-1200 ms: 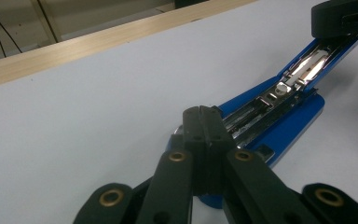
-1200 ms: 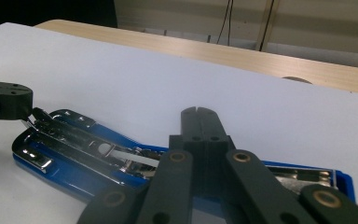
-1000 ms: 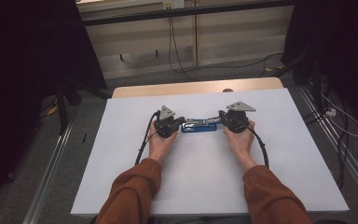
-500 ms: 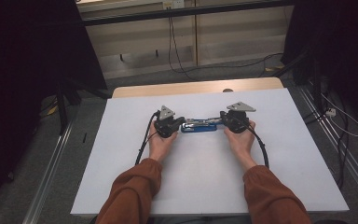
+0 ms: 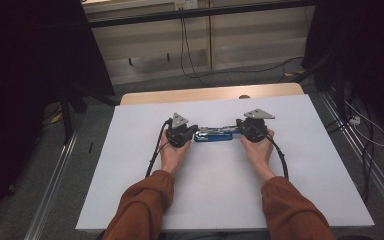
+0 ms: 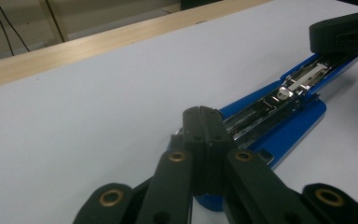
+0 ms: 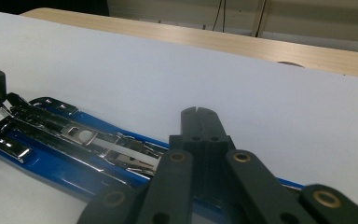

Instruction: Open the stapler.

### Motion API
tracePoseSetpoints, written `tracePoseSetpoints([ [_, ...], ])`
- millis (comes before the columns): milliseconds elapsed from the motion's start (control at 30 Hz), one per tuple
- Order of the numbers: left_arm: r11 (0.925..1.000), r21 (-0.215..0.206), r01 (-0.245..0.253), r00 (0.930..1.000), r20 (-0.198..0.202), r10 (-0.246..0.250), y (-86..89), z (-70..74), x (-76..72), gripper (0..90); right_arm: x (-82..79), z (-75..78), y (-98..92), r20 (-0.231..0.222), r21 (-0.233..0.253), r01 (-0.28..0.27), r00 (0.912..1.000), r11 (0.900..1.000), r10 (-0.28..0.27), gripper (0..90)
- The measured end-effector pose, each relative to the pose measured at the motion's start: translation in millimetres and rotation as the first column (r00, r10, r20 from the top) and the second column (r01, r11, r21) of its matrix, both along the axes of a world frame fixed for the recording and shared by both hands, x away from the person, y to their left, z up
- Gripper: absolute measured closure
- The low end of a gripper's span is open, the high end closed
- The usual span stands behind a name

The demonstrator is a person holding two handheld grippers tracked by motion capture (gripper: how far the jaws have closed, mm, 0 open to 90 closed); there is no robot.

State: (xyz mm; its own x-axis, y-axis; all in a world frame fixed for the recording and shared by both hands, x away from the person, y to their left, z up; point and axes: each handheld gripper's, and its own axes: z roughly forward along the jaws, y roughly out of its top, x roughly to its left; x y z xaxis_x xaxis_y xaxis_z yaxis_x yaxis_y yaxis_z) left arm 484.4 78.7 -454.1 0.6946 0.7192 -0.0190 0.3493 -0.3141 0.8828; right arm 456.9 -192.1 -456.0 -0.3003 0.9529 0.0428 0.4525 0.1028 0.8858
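The blue stapler [image 5: 214,135] lies mid-table, long axis running left to right, opened flat. The left gripper [image 5: 189,133] and right gripper [image 5: 241,131] meet its ends, jaws together, perhaps pinching it. The white table [image 5: 130,190] has open room all around.

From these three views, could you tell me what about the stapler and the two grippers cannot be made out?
- High view: the blue stapler is too small to show its open metal channel; each end is covered by a gripper.
- Left gripper view: the left gripper hides the stapler's near end; any grip is unclear.
- Right gripper view: the right gripper covers the stapler's end likewise.
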Motion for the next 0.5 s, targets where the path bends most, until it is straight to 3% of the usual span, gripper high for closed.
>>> tracePoseSetpoints([
  [500, 0.9984, -0.052, 0.021, 0.9997, -0.012, -0.022, 3.5, 2.2, 1.8, 88.3, 1.2, -0.7, -2.1, -0.018, 0.039, 0.000, 0.9998, 0.999, 0.000, 90.0],
])
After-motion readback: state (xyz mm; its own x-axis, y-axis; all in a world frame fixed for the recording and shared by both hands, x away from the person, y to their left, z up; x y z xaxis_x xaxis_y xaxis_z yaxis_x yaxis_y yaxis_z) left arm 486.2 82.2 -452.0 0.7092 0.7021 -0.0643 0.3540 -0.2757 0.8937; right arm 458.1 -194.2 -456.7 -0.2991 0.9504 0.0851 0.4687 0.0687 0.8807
